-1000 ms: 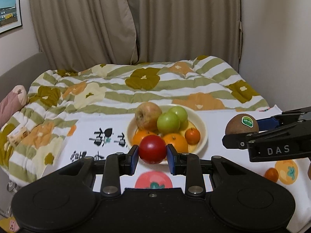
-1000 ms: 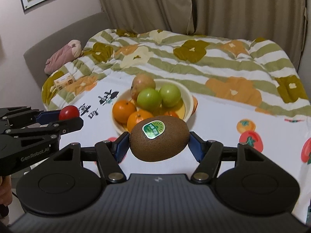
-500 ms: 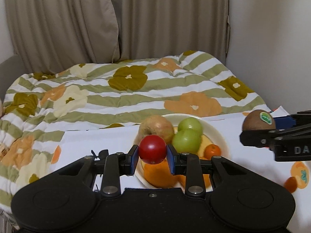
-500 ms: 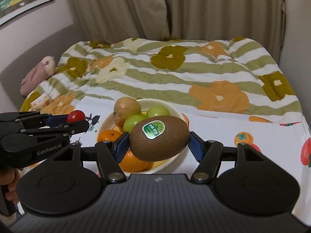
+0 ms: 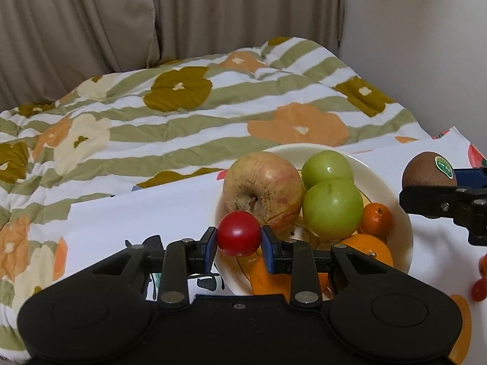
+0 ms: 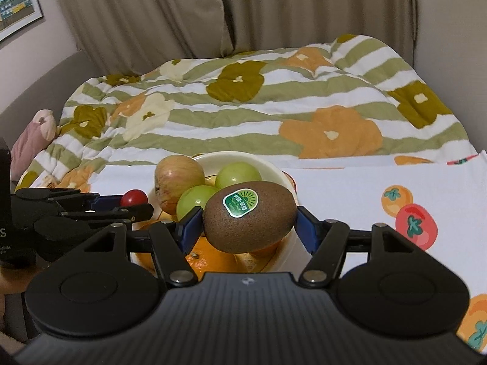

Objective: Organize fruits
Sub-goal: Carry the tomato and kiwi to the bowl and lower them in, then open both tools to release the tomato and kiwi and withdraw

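My left gripper [image 5: 239,245] is shut on a small red tomato [image 5: 239,233], held just over the near left rim of a cream bowl [image 5: 401,213]. The bowl holds a blotchy apple [image 5: 263,190], two green fruits [image 5: 331,208], a small mandarin [image 5: 377,217] and oranges [image 5: 369,248]. My right gripper [image 6: 249,223] is shut on a brown kiwi [image 6: 248,220] with a green sticker, hovering above the bowl [image 6: 210,158] at its near right side. The kiwi [image 5: 427,172] and the right gripper also show at the right edge of the left wrist view.
The bowl stands on a white cloth [image 6: 350,188] printed with persimmons and tomatoes, spread over a striped floral quilt [image 5: 182,115]. Small red fruits [image 5: 480,286] lie on the cloth at the right. Curtains [image 6: 243,9] hang behind; a pink soft toy [image 6: 33,137] lies far left.
Both grippers moved forward and down toward the bowl, which now looks larger and closer. The tomato now sits over the bowl's left rim, the kiwi above its right side. Both grips are unchanged.
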### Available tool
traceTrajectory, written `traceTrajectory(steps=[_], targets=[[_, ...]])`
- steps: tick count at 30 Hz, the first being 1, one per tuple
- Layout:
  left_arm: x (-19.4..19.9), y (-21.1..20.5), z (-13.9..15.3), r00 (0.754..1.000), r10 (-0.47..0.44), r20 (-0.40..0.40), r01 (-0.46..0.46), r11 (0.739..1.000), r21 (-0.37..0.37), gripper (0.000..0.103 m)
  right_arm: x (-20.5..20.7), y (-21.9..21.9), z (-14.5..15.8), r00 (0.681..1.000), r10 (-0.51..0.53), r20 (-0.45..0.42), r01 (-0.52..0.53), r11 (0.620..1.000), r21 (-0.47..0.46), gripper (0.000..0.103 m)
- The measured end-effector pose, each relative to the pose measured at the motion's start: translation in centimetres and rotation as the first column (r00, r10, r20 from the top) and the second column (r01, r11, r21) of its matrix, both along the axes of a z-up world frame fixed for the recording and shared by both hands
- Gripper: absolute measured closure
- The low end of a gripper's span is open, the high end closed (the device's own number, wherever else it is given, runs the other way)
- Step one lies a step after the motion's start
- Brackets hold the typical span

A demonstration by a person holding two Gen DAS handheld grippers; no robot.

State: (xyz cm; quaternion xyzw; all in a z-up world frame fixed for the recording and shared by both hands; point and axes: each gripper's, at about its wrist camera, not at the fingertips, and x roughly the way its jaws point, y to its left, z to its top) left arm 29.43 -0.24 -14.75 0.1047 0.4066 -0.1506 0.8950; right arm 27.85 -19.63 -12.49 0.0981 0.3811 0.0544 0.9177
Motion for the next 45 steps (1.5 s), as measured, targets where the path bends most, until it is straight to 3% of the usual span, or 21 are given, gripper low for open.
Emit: traceTrajectory(steps=[3, 5, 6, 15, 25, 38, 41, 44, 45], targets=[[-0.1, 0.0, 0.1, 1.0, -0.025, 0.003, 0.025, 1.0, 0.009, 0.059, 0.2, 0.0, -0.1, 1.0, -0.014, -0.004, 0.014, 1.0, -0.006, 0.023], [-0.3, -0.1, 0.4, 0.999, -0.038, 0.021, 0.038, 0.999, 0.018, 0.02, 0.3, -0.1, -0.1, 1.0, -0.02, -0.007, 0.02, 1.0, -0.006, 0.023], [-0.5, 0.0, 0.6, 0.998, -0.042, 0.037, 0.041, 0.999, 0.021, 0.015, 0.4, -0.3, 0.0, 1.0, -0.022, -0.007, 0.022, 1.0, -0.005, 0.023], [-1.9, 0.2, 2.0, 0.998, -0.048, 0.05, 0.047, 0.999, 0.017, 0.014, 1.1, -1.2, 0.5, 1.0, -0.01, -0.006, 0.009, 1.0, -0.025, 0.023], [-3.7, 0.8, 3.0, 0.997, -0.003, 0.076, 0.003, 1.0, 0.004, 0.014, 3.4, -1.6, -0.3, 0.994, 0.112, -0.01, -0.112, 0.99, -0.083, 0.023], [-4.2, 0.7, 2.0, 0.998, 0.042, 0.047, -0.042, 0.999, 0.005, 0.014, 5.7, -1.5, -2.9, 0.979, 0.202, -0.025, -0.203, 0.978, -0.037, 0.023], [-4.2, 0.4, 1.8, 0.998, 0.044, 0.045, -0.045, 0.999, 0.013, 0.014, 5.9, -1.9, -3.3, 0.981, 0.19, -0.025, -0.19, 0.982, -0.011, 0.02], [-4.4, 0.2, 1.7, 0.998, 0.045, 0.045, -0.045, 0.999, 0.017, 0.014, 5.8, -2.5, -3.1, 0.985, 0.172, -0.008, -0.171, 0.985, 0.018, 0.0], [-4.4, 0.1, 1.7, 0.998, 0.045, 0.045, -0.046, 0.999, 0.018, 0.014, 5.7, -2.9, -3.0, 0.985, 0.17, 0.007, -0.17, 0.985, 0.043, 0.0]])
